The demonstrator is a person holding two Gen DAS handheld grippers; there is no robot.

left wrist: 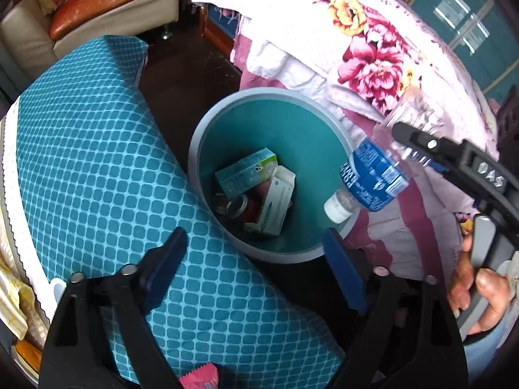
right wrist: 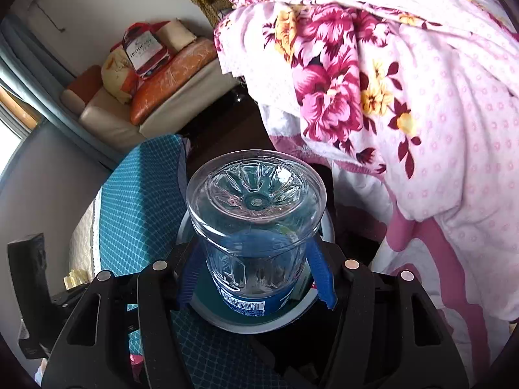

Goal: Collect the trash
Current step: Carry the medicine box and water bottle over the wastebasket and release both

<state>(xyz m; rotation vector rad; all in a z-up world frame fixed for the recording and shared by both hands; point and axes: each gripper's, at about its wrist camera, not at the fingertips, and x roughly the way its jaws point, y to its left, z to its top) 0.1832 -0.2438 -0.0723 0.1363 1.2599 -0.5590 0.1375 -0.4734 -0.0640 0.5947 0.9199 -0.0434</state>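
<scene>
We're over a dark floor (left wrist: pixel 181 74) between a teal diamond-pattern cushion (left wrist: pixel 97 162) on the left and a pink floral bedspread (left wrist: pixel 373 48) on the right. Far left there's a cream sofa (left wrist: pixel 97 9) with orange cushions. In the right wrist view a red bag (right wrist: pixel 144 50) on that sofa reads "Hennessy". A window (left wrist: pixel 467 22) shows far right.

The teal bin (left wrist: pixel 227 120) stands on the floor between cushion and bedspread, touching or just beside both. Inside it: a light-blue carton (left wrist: pixel 243 171), a white box (left wrist: pixel 275 204) and a red can (left wrist: pixel 241 209); their print is too small to read.

Our right gripper (right wrist: pixel 256 272) is clamped on a clear plastic bottle (left wrist: pixel 373 175): blue pads press its ribbed body on both sides. The bottle is held over the bin's right rim, white cap tilted down toward the opening, base toward the camera in the right wrist view. Its blue label has white lettering, only partly legible. Raised letters on the gripper body read "DAS".

Our left gripper (left wrist: pixel 256 272) hangs near the bin's near edge, jaws spread wide, nothing between them. A hand (left wrist: pixel 476 295) grips the right handle.
</scene>
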